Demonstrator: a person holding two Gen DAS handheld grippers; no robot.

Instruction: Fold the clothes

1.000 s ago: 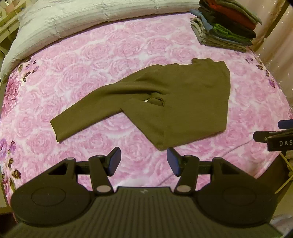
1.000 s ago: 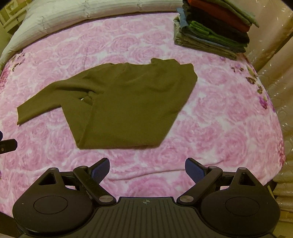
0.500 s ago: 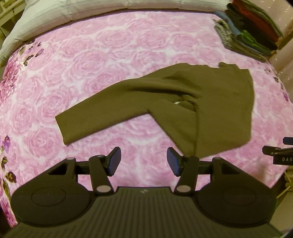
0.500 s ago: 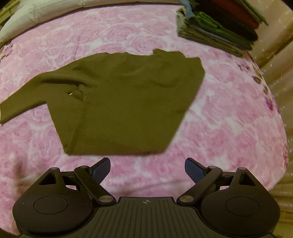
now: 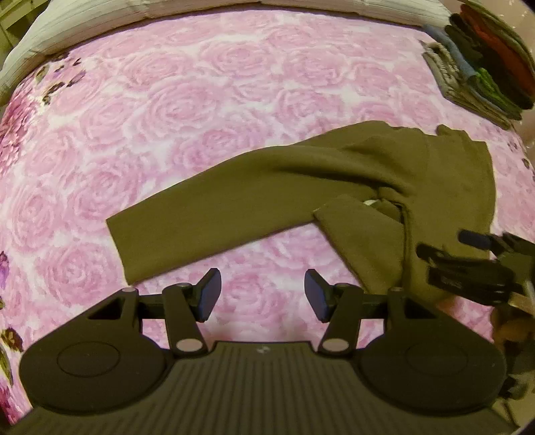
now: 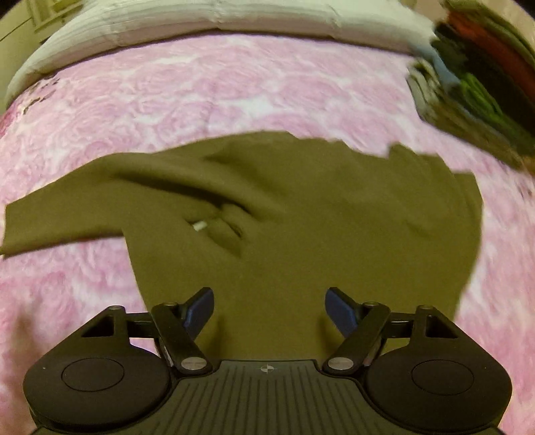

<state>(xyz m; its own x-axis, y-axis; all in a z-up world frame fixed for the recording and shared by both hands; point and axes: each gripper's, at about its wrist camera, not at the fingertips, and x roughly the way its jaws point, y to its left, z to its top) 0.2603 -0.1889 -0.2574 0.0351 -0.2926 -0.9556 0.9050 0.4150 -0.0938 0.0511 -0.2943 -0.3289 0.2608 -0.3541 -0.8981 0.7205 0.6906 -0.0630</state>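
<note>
An olive long-sleeved top (image 5: pixel 351 187) (image 6: pixel 317 217) lies flat on the pink rose bedspread (image 5: pixel 200 100), its body partly doubled over and one sleeve stretched out to the left. My left gripper (image 5: pixel 262 296) hovers open over bare bedspread, just short of the sleeve's cuff and the body's lower corner. My right gripper (image 6: pixel 269 309) hangs low over the top's near hem, its jaws closing, with cloth below them but nothing pinched. In the left wrist view the right gripper (image 5: pixel 474 264) shows at the right edge, above the garment. The right wrist view is blurred.
A stack of folded clothes (image 5: pixel 481 67) (image 6: pixel 474 100) sits at the far right corner of the bed. A pale quilted pillow or duvet (image 5: pixel 100 23) (image 6: pixel 200 23) runs along the far edge. Beige furniture stands beyond the bed at upper left.
Both grippers came down and closer to the garment. The left one drifted leftward along the sleeve; the right one now sits over the hem, its jaws narrower than before.
</note>
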